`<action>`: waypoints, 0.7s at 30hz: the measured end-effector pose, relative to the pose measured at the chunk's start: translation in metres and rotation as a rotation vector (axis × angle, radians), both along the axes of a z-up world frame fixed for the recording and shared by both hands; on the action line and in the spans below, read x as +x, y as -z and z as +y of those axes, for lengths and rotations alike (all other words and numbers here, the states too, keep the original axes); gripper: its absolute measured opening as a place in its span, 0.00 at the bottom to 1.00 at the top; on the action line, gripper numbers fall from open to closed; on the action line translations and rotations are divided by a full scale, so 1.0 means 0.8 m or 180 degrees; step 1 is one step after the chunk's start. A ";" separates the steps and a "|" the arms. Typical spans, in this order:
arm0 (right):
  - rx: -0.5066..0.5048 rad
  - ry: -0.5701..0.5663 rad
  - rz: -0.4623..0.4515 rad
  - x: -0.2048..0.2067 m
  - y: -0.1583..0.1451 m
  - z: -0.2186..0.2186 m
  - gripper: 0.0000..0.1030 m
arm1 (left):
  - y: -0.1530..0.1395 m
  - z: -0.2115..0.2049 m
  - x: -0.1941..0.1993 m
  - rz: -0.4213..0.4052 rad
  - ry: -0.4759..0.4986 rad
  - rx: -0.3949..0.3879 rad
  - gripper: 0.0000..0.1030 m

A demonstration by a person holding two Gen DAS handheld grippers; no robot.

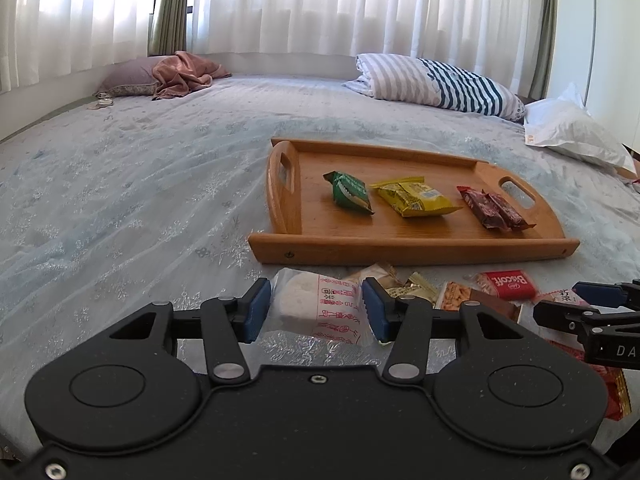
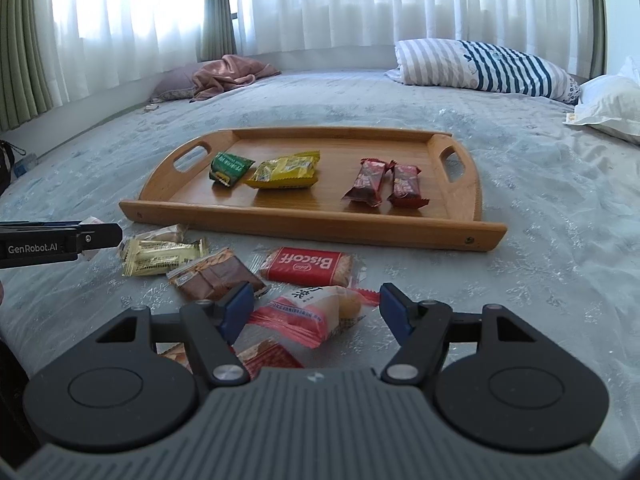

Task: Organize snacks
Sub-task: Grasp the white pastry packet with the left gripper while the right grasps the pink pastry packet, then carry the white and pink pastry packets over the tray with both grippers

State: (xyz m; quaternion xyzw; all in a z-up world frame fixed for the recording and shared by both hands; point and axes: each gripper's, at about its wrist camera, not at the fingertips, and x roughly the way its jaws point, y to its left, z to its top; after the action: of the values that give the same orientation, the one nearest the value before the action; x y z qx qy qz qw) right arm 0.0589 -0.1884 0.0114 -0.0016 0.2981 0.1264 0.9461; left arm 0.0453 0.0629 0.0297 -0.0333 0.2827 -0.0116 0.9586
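Note:
A wooden tray (image 1: 400,246) (image 2: 304,222) lies on the bed and holds a green packet (image 1: 350,192) (image 2: 230,168), a yellow packet (image 1: 416,198) (image 2: 286,170) and two dark red bars (image 1: 496,208) (image 2: 382,184). Loose snacks lie in front of it. My left gripper (image 1: 316,308) is open, its pads on either side of a clear packet with a white cake and red print (image 1: 320,308). My right gripper (image 2: 316,312) is open around a red-and-white packet (image 2: 316,312). A red Biscoff packet (image 2: 306,266) (image 1: 508,284) lies just beyond.
A gold packet (image 2: 160,256) and a brown chocolate-nut packet (image 2: 216,276) lie left of the Biscoff. A striped pillow (image 1: 436,80), a white pillow (image 1: 572,128) and a pink cloth (image 1: 184,74) sit at the far side of the bed, below white curtains.

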 end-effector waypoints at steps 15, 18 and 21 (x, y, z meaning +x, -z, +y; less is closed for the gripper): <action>0.0014 0.0267 -0.0130 0.020 -0.014 -0.021 0.69 | -0.022 -0.016 0.029 -0.0097 0.0100 -0.0119 0.46; 0.0014 0.0284 -0.0175 0.027 -0.019 -0.022 0.69 | -0.028 -0.019 0.038 -0.0116 0.0145 -0.0162 0.46; 0.0024 0.0307 -0.0231 0.036 -0.026 -0.024 0.69 | -0.033 -0.022 0.050 -0.0135 0.0167 -0.0180 0.46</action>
State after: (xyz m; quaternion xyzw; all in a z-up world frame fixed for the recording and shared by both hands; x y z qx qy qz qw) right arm 0.0880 -0.2080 0.0318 0.0118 0.2629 0.0817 0.9613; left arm 0.0852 0.0449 0.0562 -0.0527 0.2627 -0.0454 0.9624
